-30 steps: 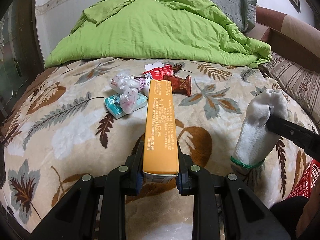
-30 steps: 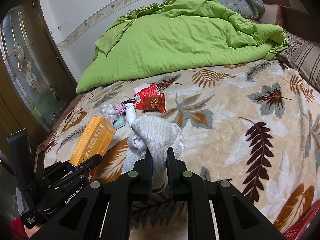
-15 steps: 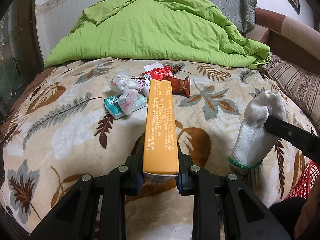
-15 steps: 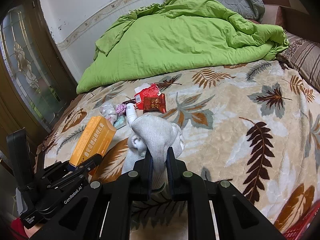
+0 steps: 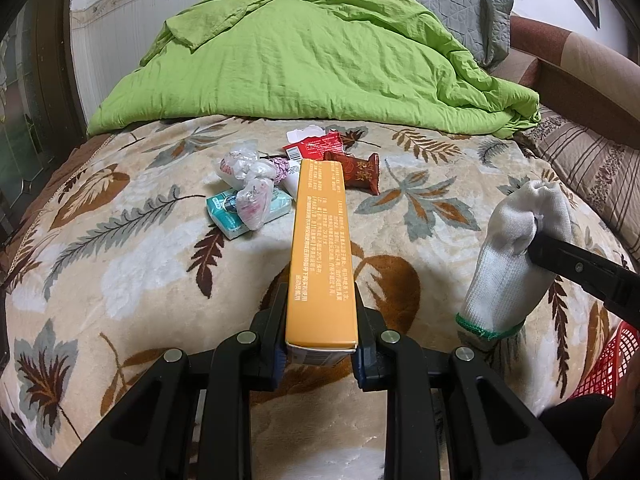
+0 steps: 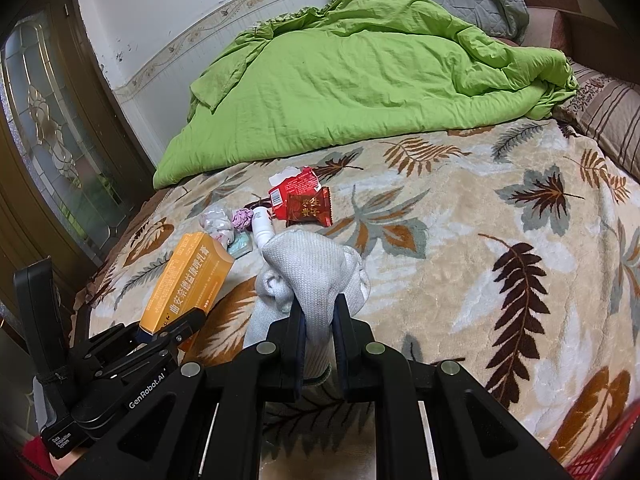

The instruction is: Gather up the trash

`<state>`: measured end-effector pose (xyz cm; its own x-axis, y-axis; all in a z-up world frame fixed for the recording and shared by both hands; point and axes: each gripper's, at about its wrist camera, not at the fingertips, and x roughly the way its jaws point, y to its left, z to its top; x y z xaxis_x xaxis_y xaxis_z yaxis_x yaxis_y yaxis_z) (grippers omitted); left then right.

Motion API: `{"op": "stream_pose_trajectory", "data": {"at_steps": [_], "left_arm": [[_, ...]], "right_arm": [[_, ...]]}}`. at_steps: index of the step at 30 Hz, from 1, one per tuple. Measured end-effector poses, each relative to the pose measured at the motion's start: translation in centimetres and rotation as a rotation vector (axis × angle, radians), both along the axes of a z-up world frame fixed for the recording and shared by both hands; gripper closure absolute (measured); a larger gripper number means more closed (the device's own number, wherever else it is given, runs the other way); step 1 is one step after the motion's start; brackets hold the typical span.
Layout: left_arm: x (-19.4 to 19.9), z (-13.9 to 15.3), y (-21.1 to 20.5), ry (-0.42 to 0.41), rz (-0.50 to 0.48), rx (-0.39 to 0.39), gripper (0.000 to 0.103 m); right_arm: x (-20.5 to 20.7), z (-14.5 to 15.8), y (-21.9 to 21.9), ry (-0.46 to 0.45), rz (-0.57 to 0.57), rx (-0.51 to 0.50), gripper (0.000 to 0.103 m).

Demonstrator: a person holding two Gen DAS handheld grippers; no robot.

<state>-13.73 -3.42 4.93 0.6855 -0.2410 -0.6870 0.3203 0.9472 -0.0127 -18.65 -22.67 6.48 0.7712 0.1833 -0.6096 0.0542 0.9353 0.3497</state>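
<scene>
Now L tongs (image 5: 320, 344) pinch long orange box (image 5: 322, 256), R tongs (image 6: 319, 328) knit glove (image 6: 310, 268).

A leaf-patterned bed (image 5: 120, 264) carries a green duvet (image 5: 312, 60) and scattered wrappers (image 5: 316, 148).

One orange box (image 5: 322, 248), one white glove (image 5: 516, 256), one teal packet (image 5: 228, 220). Two red wrappers (image 6: 309, 207), two clear bags (image 5: 252, 200). One green quilt (image 5: 304, 60).

At lower centre, the right claw (image 6: 318, 320) pinches a white knitted glove (image 6: 310, 268); at lower left, the left claw (image 6: 176, 326) grips a long orange cardboard box (image 6: 188, 280) above the leaf-patterned bed blanket (image 6: 480, 260).
</scene>
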Motion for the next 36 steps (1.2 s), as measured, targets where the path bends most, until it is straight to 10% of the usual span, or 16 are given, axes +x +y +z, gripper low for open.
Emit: {"op": "stream_pose_trajectory", "data": {"at_steps": [36], "left_arm": [[-0.2, 0.4, -0.2, -0.001, -0.014, -0.017, 0.079]], "right_arm": [[-1.1, 0.3, -1.4, -0.006, -0.032, 0.042, 0.089]]}}
